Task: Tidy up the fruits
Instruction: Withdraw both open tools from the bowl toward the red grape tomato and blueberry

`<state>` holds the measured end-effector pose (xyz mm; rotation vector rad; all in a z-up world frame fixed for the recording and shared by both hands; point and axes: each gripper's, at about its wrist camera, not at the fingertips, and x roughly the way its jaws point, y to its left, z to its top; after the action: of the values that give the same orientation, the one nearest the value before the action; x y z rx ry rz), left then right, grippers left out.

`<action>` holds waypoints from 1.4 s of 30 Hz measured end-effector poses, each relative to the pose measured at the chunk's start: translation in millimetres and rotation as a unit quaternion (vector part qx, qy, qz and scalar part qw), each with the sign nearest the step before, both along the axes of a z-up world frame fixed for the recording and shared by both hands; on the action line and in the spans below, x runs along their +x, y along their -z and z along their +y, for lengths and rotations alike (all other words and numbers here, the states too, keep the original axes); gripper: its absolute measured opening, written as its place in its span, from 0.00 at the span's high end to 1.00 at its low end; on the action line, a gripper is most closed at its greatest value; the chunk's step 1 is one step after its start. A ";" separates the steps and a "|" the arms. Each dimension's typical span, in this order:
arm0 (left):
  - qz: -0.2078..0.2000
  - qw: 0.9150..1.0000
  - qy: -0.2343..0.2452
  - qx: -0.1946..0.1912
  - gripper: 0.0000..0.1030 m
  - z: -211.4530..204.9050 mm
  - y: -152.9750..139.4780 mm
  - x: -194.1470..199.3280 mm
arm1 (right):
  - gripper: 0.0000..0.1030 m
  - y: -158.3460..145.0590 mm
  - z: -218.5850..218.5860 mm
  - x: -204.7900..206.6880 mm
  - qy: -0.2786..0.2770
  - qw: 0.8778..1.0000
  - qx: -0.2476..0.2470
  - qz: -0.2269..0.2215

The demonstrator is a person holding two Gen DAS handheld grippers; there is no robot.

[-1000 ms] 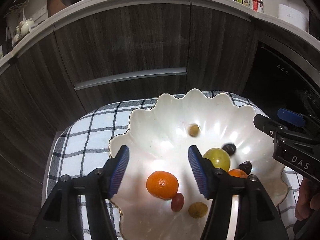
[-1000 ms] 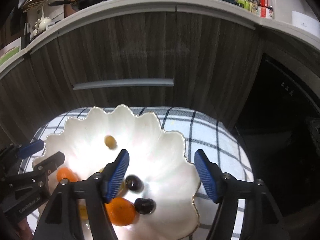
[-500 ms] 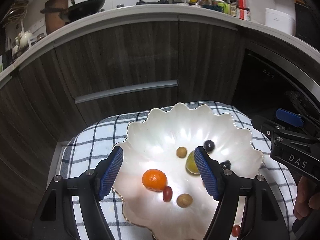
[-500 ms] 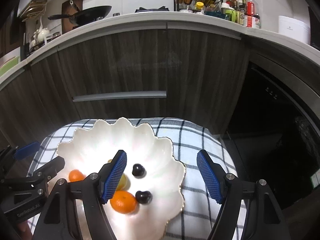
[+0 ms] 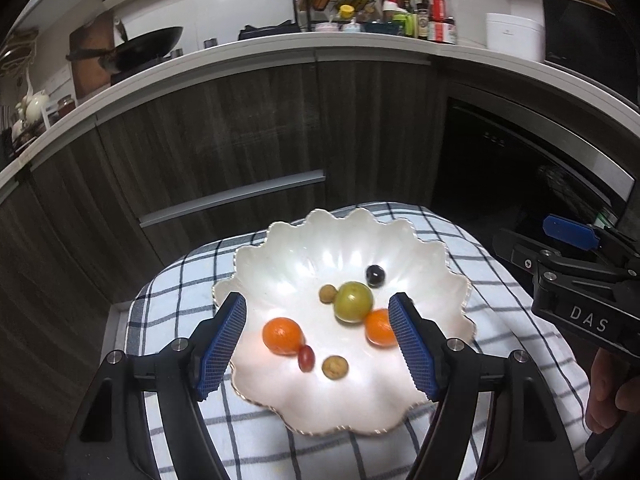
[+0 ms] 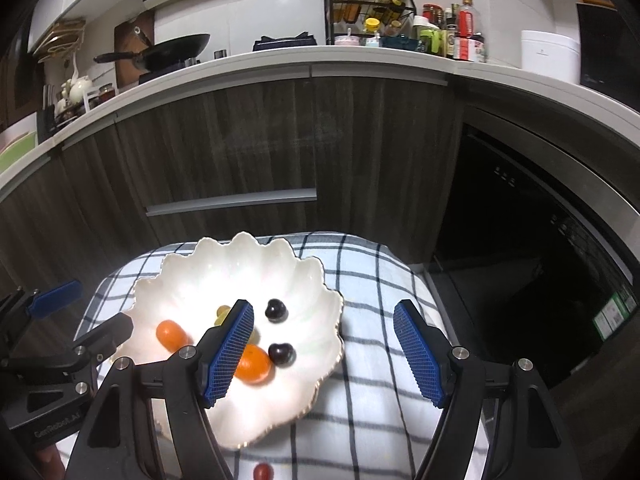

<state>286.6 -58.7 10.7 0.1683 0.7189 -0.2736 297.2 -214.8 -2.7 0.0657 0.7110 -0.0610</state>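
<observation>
A white scalloped dish sits on a checked cloth. In it lie two oranges, a green fruit, a dark grape, two small brown fruits and a red cherry tomato. The right wrist view shows two dark grapes and an orange. My left gripper is open and empty above the dish. My right gripper is open and empty above the dish's right rim. A red tomato lies on the cloth outside the dish.
The checked cloth covers a small surface in front of dark wooden cabinets. A black oven is on the right. The counter above holds a wok and bottles.
Both grippers have pulled up and back from the dish, so more of the kitchen shows. The fruits in the dish have rolled a little.
</observation>
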 end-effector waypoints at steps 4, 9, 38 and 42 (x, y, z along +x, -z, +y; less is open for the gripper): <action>-0.002 1.000 0.017 0.003 0.29 -4.5 -1.2 -17.5 | 0.29 -1.9 -4.7 -19.7 0.012 1.000 0.001 -0.001; -0.002 0.999 0.041 0.009 0.29 -11.4 0.1 -35.3 | 0.29 -2.3 -8.8 -45.8 0.033 0.999 0.002 -0.003; 0.025 0.986 0.160 0.029 0.29 -22.2 41.0 -87.8 | 0.29 27.5 1.2 -151.4 0.152 0.988 0.012 0.017; 0.028 0.983 0.180 0.038 0.29 -25.3 50.6 -90.4 | 0.29 38.0 2.7 -157.7 0.170 0.984 0.020 0.041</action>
<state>196.3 -83.9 -39.8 0.3665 0.7527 -0.5972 139.5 -212.1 -40.7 0.2230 0.7773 -0.3777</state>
